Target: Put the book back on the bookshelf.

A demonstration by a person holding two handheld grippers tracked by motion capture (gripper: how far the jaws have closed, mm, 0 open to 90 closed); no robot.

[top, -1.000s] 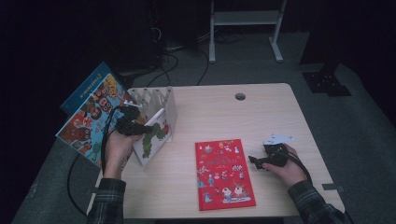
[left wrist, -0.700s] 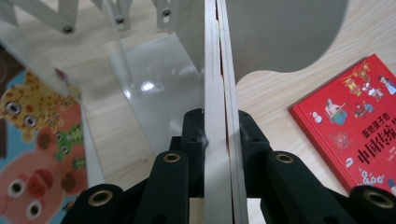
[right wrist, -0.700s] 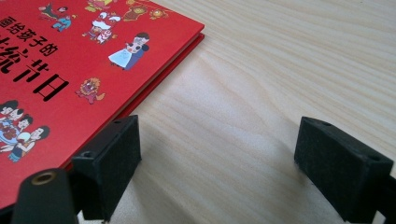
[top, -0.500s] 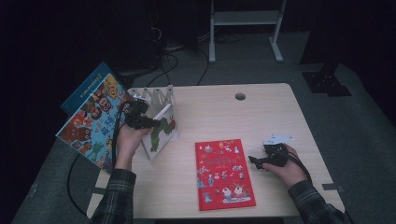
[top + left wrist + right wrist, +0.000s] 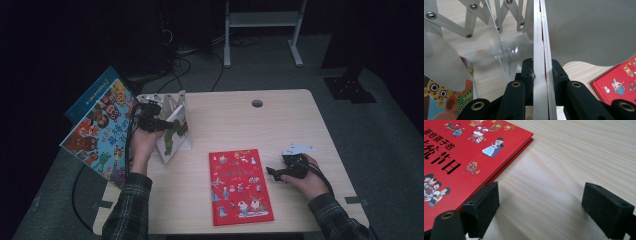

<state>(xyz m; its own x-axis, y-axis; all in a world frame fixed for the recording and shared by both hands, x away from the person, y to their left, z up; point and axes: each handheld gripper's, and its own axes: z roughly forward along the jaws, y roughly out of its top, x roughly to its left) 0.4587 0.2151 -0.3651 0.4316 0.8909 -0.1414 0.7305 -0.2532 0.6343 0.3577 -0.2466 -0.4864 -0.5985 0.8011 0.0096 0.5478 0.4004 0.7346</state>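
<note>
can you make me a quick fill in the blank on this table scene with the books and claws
1. The left claw is shut on a thin ____.
2. The book lying flat on the table has a ____ cover.
3. The right claw has its jaws ____.
4. The metal rack stands near the table's ____ edge.

Missing words: book; red; open; left

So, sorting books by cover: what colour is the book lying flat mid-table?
Red book, with small cartoon figures; clearest in the high view.
</note>
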